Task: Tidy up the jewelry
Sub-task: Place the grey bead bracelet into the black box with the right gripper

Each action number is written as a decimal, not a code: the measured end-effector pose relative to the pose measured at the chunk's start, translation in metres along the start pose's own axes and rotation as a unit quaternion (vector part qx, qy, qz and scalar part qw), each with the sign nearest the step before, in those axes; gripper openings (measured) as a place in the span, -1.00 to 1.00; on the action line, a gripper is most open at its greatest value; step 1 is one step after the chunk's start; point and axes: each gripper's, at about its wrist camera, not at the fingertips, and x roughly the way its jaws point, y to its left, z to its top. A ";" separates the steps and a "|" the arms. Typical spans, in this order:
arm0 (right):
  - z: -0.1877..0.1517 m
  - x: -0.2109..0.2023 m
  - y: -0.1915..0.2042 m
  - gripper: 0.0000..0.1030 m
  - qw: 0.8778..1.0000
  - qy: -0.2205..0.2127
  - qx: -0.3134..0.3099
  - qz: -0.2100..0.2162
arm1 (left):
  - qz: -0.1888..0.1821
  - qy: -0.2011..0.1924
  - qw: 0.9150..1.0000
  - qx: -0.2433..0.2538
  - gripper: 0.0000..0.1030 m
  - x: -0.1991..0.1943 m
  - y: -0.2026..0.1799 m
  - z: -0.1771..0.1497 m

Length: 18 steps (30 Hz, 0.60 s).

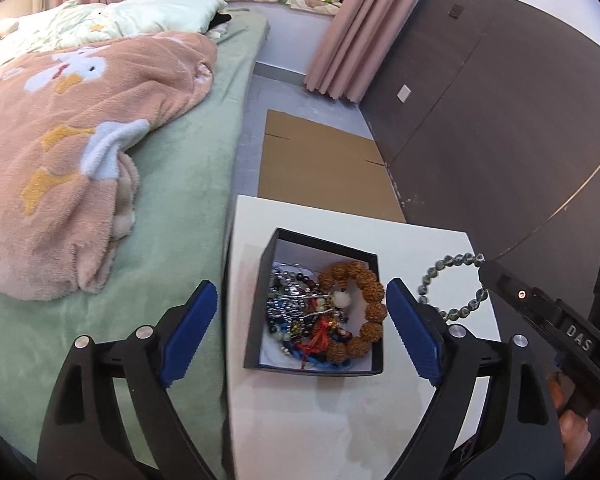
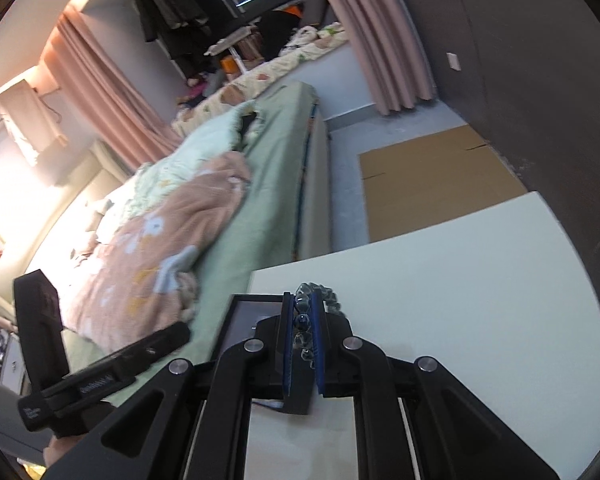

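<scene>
- Jewelry [image 1: 320,312] lies heaped in your black box [image 1: 268,288] on the white table [image 1: 320,420]: a brown seed-bead bracelet [image 1: 370,308] on tangled beads and chains.
- Your left gripper [image 1: 300,328] stands with its blue pads wide apart, one on either side of the box, nothing between them.
- Your right gripper [image 2: 303,340] is clamped on a green glass-bead bracelet [image 1: 452,292], whose loop hangs above the table just right of the box.
- Bare tabletop lies right of the box and toward you; the left table edge runs close beside the green-sheeted bed [image 1: 188,184].
- Left view alone shows the box's contents and the whole loop; right view shows only beads [image 2: 302,322] pinched between the pads and one box corner [image 2: 252,312].
</scene>
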 end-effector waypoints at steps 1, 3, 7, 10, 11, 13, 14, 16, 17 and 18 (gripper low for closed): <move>-0.001 0.002 0.006 -0.84 1.000 0.000 -0.002 0.009 | -0.002 0.000 1.000 -0.003 0.67 -0.001 0.004 0.000; -0.003 0.005 0.015 -0.84 1.000 0.000 -0.004 0.023 | -0.003 0.003 1.000 -0.014 0.67 -0.002 0.011 0.001; -0.007 0.015 0.033 -0.83 0.999 0.003 -0.005 0.045 | 0.003 -0.002 0.999 -0.037 0.89 -0.007 0.029 0.001; -0.008 0.025 0.042 -0.76 0.997 0.013 0.003 0.076 | 0.006 -0.005 0.999 -0.048 0.90 -0.010 0.039 0.001; -0.008 0.030 0.045 -0.72 0.995 0.022 0.003 0.094 | 0.008 -0.004 0.999 -0.050 0.90 -0.010 0.041 0.002; -0.009 0.035 0.046 -0.03 0.995 0.032 0.004 0.100 | 0.013 -0.001 0.998 -0.057 0.90 -0.009 0.047 0.003; -0.010 0.032 0.045 0.31 0.996 0.017 0.005 0.092 | 0.014 -0.001 0.998 -0.058 0.90 -0.009 0.049 0.003; -0.011 0.027 0.039 0.31 0.997 0.011 0.006 0.078 | 0.013 0.000 0.998 -0.057 0.90 -0.010 0.050 0.004; -0.010 0.025 0.034 0.31 0.997 0.012 0.013 0.077 | 0.014 0.000 0.998 -0.055 0.90 -0.010 0.049 0.004; -0.010 0.023 0.028 0.31 0.997 0.011 0.019 0.073 | 0.014 -0.001 0.999 -0.052 0.90 -0.011 0.048 0.004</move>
